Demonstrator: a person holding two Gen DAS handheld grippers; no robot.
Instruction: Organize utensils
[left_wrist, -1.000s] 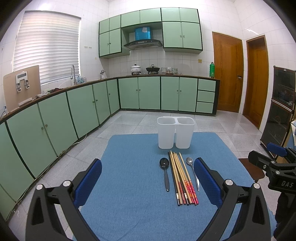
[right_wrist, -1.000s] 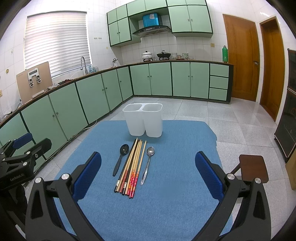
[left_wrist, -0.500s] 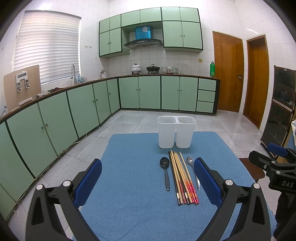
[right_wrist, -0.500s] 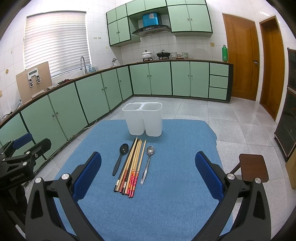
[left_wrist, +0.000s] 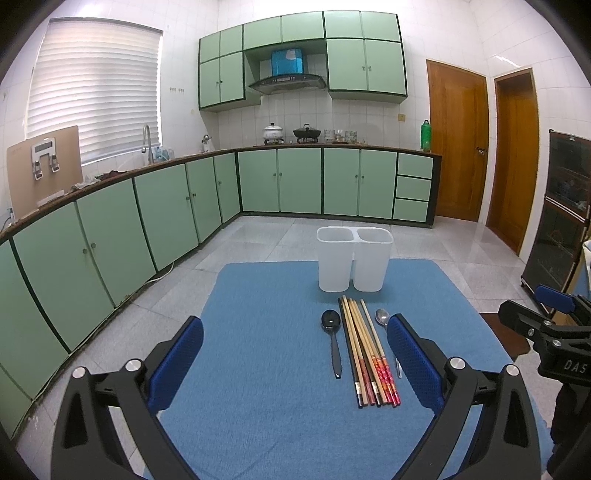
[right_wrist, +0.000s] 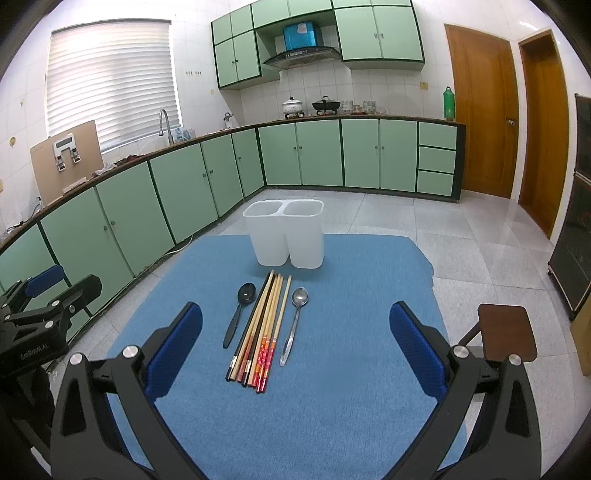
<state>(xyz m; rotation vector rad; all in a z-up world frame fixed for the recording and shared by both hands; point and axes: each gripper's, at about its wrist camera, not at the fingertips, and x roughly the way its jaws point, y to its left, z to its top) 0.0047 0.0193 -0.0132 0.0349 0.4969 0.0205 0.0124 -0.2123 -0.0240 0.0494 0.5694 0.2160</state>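
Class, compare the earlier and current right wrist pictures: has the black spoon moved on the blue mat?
No. The black spoon lies where it did, left of the chopsticks and in front of the white holder, on the blue mat.

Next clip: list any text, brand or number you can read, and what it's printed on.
"DAS": on the right tongs body, cut off at the frame edge.
"GenRobot.AI": on the left tongs body, small, somewhat uncertain.
Blue box above the range hood: print too blurred to read.
Chopsticks: red pattern only, no legible text.
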